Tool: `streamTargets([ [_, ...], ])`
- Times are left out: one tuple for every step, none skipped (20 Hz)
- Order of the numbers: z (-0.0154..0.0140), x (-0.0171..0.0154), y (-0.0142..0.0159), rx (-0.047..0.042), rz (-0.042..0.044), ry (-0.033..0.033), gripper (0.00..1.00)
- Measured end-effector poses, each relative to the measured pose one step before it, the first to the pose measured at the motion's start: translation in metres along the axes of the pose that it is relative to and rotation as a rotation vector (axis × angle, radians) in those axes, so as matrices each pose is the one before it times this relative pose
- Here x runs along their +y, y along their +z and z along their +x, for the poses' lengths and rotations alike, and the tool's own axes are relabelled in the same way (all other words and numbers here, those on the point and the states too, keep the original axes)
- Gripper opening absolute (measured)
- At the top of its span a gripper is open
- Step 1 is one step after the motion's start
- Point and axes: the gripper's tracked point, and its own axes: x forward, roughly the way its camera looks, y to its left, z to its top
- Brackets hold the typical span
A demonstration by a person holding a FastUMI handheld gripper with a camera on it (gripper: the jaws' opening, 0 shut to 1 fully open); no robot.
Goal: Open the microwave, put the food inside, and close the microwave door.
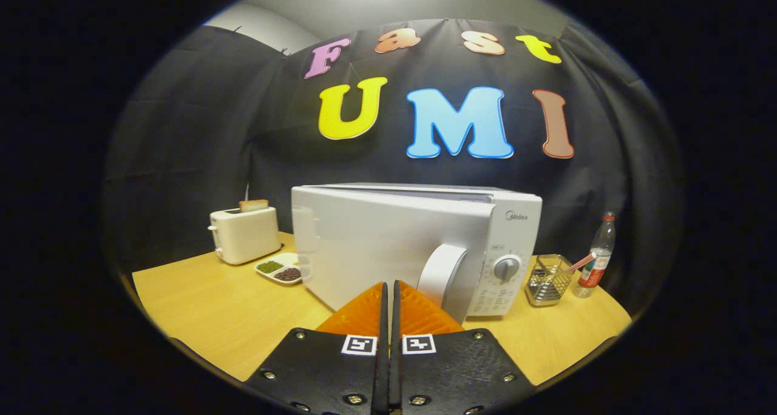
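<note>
On the surface, the microwave is standing with its door nearly closed; the jaws are sitting pressed together, empty, just before the door.

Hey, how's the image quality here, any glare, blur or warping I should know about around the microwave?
In the gripper view, fisheye warping bows the table edge and bulges the microwave. Lighting is soft and even; the microwave door shows only a mild sheen, no harsh glare. The microwave, toaster and bottle look sharp. The gripper, fingers together, sits close in front of the door.
</note>
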Motion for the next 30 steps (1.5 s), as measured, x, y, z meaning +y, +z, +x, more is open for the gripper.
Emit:
streamTargets([
  [0.00817, -0.00832, 0.00046, -0.00150, 0.00284, -0.02516, 0.01],
  [0.00763, -0.00671, 0.00100, -0.00052, 0.00542, -0.01827, 0.01],
  [0.00760, -0.00533, 0.00072, -0.00242, -0.00140, -0.01420, 0.01],
  [0.00775, -0.00577, -0.00008, -0.00014, -0.00477, -0.01804, 0.01],
  [0.00706, -0.00634, -0.00020, -0.00408, -0.00489, -0.01988, 0.01],
  [0.00725, -0.00577, -0.00101, -0.00071, -0.00426, -0.02039, 0.01],
  [0.00740, -0.00459, -0.00132, 0.00087, -0.00053, -0.01840, 0.01],
  [0.00757, -0.00381, -0.00043, 0.00044, 0.00162, -0.01465, 0.01],
  [0.00767, -0.00339, -0.00110, 0.00121, 0.00219, -0.01396, 0.01],
  [0.00762, -0.00400, -0.00062, 0.00166, 0.00284, -0.01552, 0.01],
  [0.00697, 0.00456, -0.00086, 0.00334, 0.01270, 0.02083, 0.01],
  [0.00763, 0.00442, -0.00195, 0.00976, 0.00267, 0.00413, 0.01],
  [0.00735, 0.00101, 0.00208, -0.00359, -0.00554, 0.00264, 0.01],
  [0.00785, 0.00295, 0.00156, 0.00144, -0.00569, -0.00176, 0.01],
  [0.00117, -0.00441, -0.00052, -0.00632, -0.01113, -0.03315, 0.01],
  [0.02006, -0.00397, -0.00037, 0.00238, -0.02415, -0.04055, 0.02],
  [-0.00721, 0.00297, 0.00392, -0.01618, 0.00072, -0.01935, 0.02],
  [-0.00536, 0.00044, -0.00102, 0.00543, -0.02066, -0.01590, 0.02],
  [0.00247, -0.00062, 0.00019, -0.00284, -0.01064, -0.00140, 0.02],
  [0.00022, 0.00045, -0.00065, 0.02101, -0.00758, 0.01071, 0.04],
  [-0.00338, -0.00080, -0.00087, 0.01821, 0.02113, 0.01775, 0.04],
  [-0.00379, -0.00255, 0.00376, 0.01478, 0.03136, 0.01357, 0.04],
  [-0.00515, -0.00282, 0.00801, -0.00155, 0.02471, 0.01176, 0.02],
  [-0.00728, -0.00324, 0.00996, -0.01081, 0.00862, 0.00773, 0.02],
  [-0.00739, -0.00423, 0.00844, -0.01160, -0.00146, 0.00102, 0.02],
  [-0.00877, -0.00408, 0.00935, -0.01309, -0.00006, 0.00095, 0.02],
  [-0.00862, -0.00103, 0.00752, -0.00628, 0.00324, 0.00791, 0.02],
  [-0.01014, -0.00093, 0.00885, -0.00456, 0.00745, 0.00685, 0.02],
  [-0.00922, -0.00149, 0.00912, -0.00544, 0.00986, 0.00615, 0.02],
  [-0.00985, -0.00048, 0.01013, -0.00777, 0.00885, 0.00504, 0.02],
])
